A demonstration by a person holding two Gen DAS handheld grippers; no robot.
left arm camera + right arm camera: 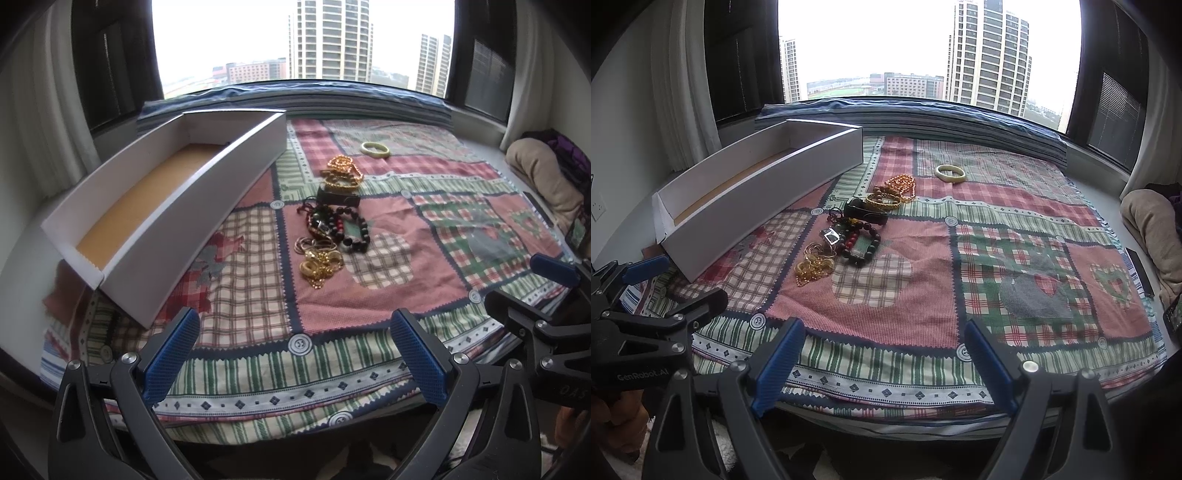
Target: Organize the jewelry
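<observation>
A long white box (192, 206) (764, 192) with a brown bottom lies open on the left of a patchwork cloth (406, 236) (923, 280). A pile of jewelry sits mid-cloth: gold chains (319, 260) (814, 264), dark bead bracelets (343, 225) (862, 242), a small black case (338, 197) (864, 212), amber bead bracelets (341, 170) (895, 190). A pale jade bangle (375, 148) (950, 172) lies apart, farther back. My left gripper (295, 332) and right gripper (884, 343) are both open and empty, held near the cloth's front edge.
A large window with dark frames runs behind the ledge. A beige cushion (543, 181) (1156, 236) lies at the right edge. A wall socket (598, 206) is on the left wall. The right gripper shows in the left view (546, 314), the left gripper in the right view (642, 295).
</observation>
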